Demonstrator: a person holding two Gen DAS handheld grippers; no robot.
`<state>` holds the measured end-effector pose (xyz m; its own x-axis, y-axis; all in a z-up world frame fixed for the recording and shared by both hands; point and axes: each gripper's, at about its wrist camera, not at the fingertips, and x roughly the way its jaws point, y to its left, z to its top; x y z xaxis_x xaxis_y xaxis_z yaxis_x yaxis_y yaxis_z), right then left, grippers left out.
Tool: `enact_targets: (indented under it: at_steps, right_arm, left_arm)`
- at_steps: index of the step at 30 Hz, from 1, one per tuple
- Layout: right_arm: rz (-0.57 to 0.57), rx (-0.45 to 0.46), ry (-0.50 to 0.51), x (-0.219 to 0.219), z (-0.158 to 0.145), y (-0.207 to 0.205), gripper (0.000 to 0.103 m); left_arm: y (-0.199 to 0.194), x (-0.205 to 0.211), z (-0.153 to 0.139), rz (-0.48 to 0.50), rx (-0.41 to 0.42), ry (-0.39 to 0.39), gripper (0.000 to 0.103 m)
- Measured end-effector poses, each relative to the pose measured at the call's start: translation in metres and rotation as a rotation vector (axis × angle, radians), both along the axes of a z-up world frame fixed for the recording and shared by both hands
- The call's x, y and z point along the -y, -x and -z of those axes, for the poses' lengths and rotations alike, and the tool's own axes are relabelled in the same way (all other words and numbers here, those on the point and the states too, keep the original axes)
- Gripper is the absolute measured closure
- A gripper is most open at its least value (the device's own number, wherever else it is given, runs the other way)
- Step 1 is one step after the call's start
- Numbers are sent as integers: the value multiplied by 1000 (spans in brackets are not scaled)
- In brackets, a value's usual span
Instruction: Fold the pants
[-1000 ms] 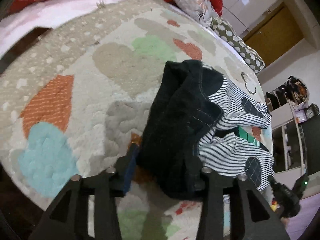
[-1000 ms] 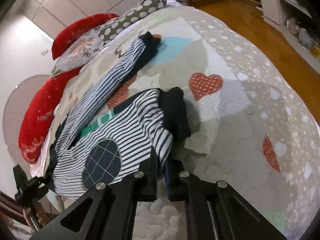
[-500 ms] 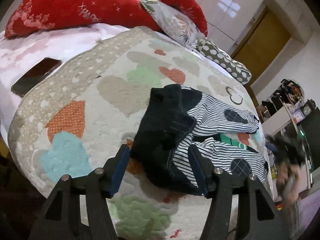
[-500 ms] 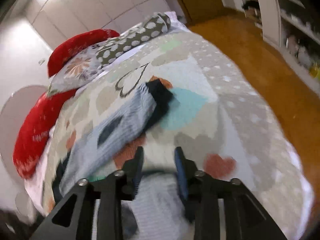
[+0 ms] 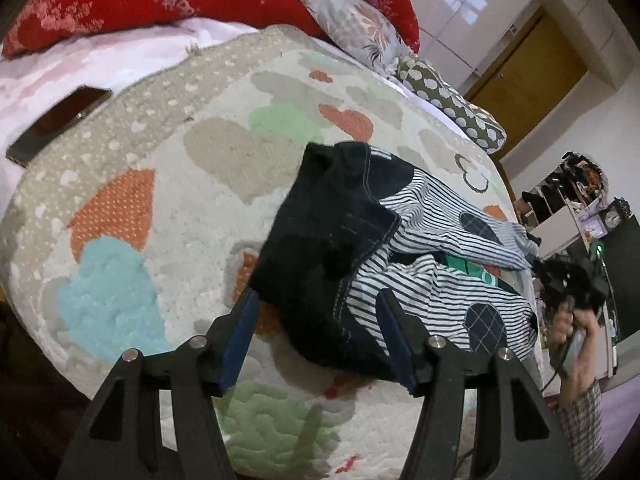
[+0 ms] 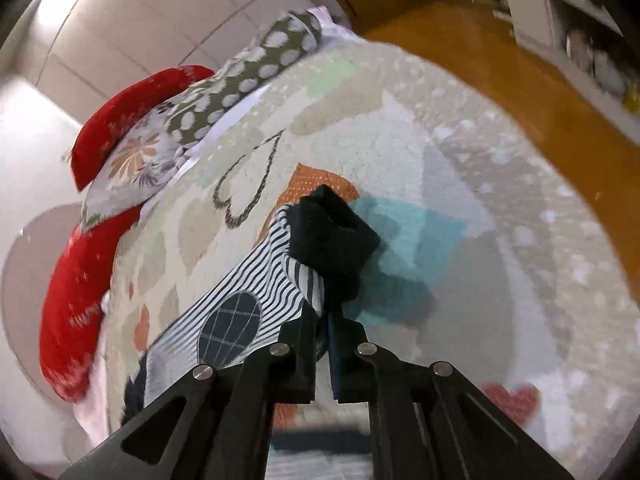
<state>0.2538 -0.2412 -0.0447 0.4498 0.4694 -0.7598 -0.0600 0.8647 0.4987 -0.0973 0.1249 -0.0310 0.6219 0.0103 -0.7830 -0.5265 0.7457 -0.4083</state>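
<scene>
Our left gripper [image 5: 320,336] hangs released over the dark waistband of the pants [image 5: 384,248], which lie mid-frame on the heart-patterned blanket [image 5: 168,184]; bare blanket spreads toward the left edge. Only this view shows the phone [image 5: 60,122] upper left. Our right gripper [image 6: 323,322] is clenched on the striped leg's dark cuff; the wooden floor [image 6: 520,80] shows upper right there.

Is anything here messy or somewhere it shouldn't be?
The striped pants lie rumpled on the heart blanket, their dark waistband bunched and flipped over. The right gripper pinches one dark leg cuff. A phone sits near the bed's edge.
</scene>
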Motion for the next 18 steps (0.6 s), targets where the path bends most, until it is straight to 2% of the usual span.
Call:
enact_targets:
  at_steps: [3, 6, 7, 10, 11, 12, 13, 14, 15, 18]
  right_arm:
    - [2, 2, 20, 10, 0, 21, 96]
    - [17, -72, 30, 24, 18, 35, 93]
    - [18, -71, 19, 30, 19, 42, 93]
    - [-25, 19, 42, 34, 0, 72, 93]
    - [-49, 54, 54, 32, -7, 82, 90]
    - [-80, 103, 65, 29, -15, 97, 85]
    - [-111, 152, 84, 24, -22, 112, 67]
    - [-130, 181, 104, 20, -24, 123, 42]
    - [-164, 205, 122, 15, -23, 134, 34]
    - [-246, 164, 149, 5, -2, 146, 35]
  left_arm:
    - [-1, 4, 1, 13, -6, 8, 43]
    - [2, 7, -5, 12, -4, -16, 43]
    - [4, 8, -7, 9, -4, -28, 39]
    - [6, 8, -8, -8, -4, -49, 36]
    - [6, 8, -8, -7, -5, -44, 36]
    - [5, 9, -6, -2, -6, -33, 36]
    - [3, 10, -6, 2, -8, -28, 36]
    - [2, 12, -5, 8, -11, -26, 36]
    - [1, 15, -5, 18, -14, -27, 36]
    - [-1, 26, -7, 49, -16, -43, 36]
